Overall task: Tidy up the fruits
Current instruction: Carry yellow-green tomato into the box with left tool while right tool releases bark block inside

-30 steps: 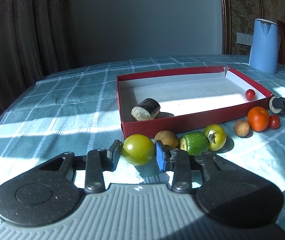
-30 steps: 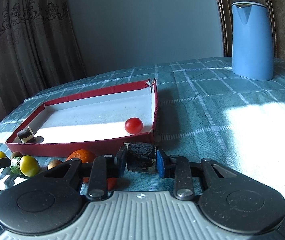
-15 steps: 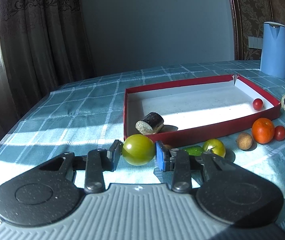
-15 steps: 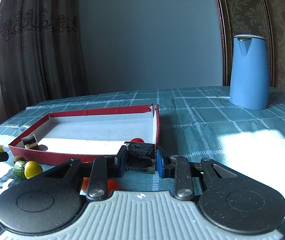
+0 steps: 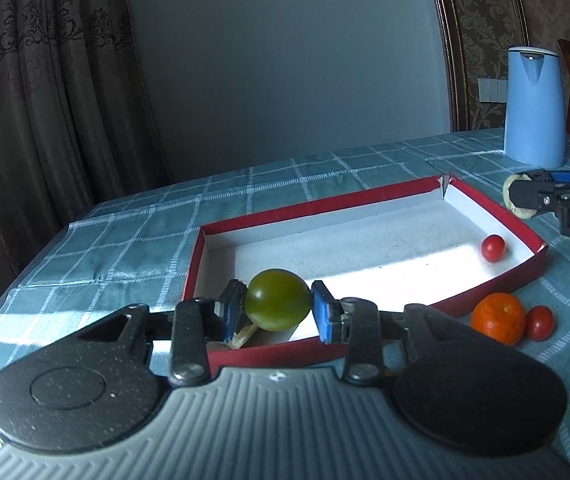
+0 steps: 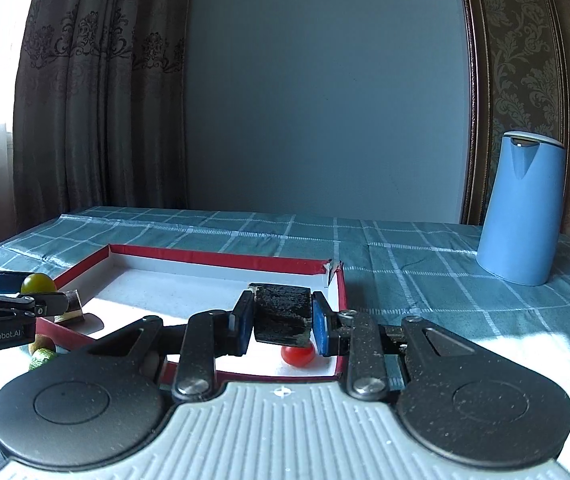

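Partway done: red tray (image 5: 497, 216) on the counter (image 5: 285, 184) already holds one cherry tomato (image 5: 493, 248) and a dark-skinned cut chunk at its near-left corner (image 6: 72, 303), mostly hidden in the left view. Left claw (image 5: 277, 306) pinches a green tomato (image 5: 277, 299), carried over the tray's near-left edge, not yet released. Right claw (image 6: 281, 317) is clamped on a dark cut piece (image 6: 283, 314), held over the tray's right end above the cherry tomato. Left out on the counter: orange (image 5: 497, 317), second cherry tomato (image 5: 539, 322), plus green bits by the tray front (image 6: 41, 356). Both claws point forward, tilted slightly down, roughly level side to side, above tray height. Next is probably two drops, then the leftovers.
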Demonstrator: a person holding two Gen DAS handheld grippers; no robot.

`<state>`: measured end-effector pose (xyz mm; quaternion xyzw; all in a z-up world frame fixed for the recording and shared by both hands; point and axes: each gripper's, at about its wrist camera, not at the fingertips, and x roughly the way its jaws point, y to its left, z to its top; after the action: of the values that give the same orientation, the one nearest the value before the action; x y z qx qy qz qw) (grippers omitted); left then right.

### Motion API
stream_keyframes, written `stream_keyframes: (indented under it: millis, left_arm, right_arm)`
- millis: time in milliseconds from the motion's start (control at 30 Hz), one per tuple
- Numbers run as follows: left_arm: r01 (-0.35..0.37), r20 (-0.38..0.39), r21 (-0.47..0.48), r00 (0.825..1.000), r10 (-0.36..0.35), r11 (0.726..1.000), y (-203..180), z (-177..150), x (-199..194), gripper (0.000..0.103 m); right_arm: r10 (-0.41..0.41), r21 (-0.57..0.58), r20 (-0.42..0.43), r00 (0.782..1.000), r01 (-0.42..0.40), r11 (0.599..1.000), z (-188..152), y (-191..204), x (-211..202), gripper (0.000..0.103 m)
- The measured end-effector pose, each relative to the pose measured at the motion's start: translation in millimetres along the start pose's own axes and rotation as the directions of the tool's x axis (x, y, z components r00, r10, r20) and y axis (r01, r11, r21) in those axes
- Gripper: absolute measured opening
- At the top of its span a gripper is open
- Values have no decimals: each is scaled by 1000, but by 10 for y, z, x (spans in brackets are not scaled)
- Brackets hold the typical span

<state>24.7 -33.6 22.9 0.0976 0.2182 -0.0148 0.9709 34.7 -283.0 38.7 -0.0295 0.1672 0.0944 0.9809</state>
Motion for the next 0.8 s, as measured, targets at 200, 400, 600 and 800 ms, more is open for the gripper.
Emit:
stream_keyframes:
  millis: [200, 400, 600, 800]
  left_arm:
    - [-12, -20, -37, 1000, 12, 999, -6, 90, 213, 35]
    - [-35, -53, -64, 998, 32, 997, 16, 162, 445, 35]
    - [-58, -78, -65, 996, 53, 996, 8, 215, 639, 35]
    - [-73, -123, -50, 990, 66, 996, -12, 194, 781, 35]
  right_arm:
    - [18, 5, -31, 999, -17, 1000, 129, 48, 337, 29]
    - [26, -3, -109, 994, -27, 1000, 136, 143, 696, 29]
    - [9, -11, -167, 986, -11, 1000, 95, 189, 934, 29]
    - [6, -5, -224, 975, -7, 1000, 80, 193, 1141, 29]
